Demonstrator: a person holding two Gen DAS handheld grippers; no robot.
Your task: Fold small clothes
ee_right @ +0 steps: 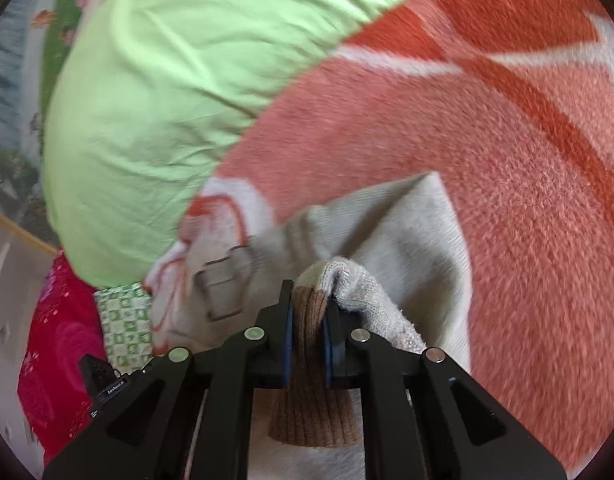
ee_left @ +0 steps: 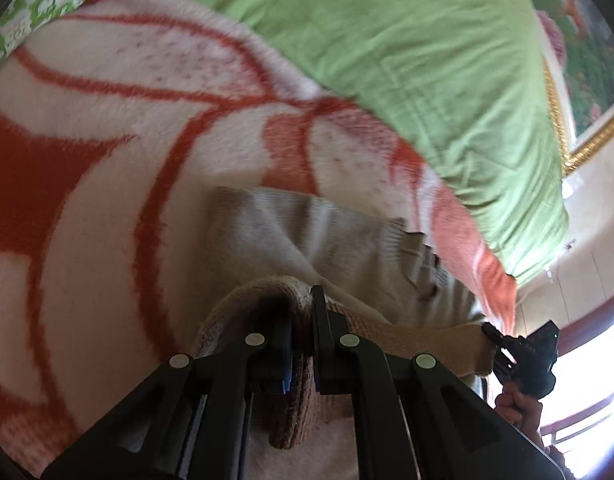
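**Both claws pinch the little knit's ribbed hem**

The left claw (ee_left: 301,344) is clamped tight on the brown ribbed edge of the small sweater (ee_left: 307,232); the right claw (ee_right: 309,320) grips the same hem further along. The cream body trails onto the red-and-white blanket (ee_left: 107,152) on the bed. It looks soft, light and floppy, so the corners are the best hold. The green pillow (ee_right: 155,92) crowds the far side; open blanket lies elsewhere.

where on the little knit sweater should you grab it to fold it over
By the brown ribbed band at its edge, one corner in each gripper, coming from the near side. The left gripper and right gripper already pinch it there; the cream body trails flat on the blanket.
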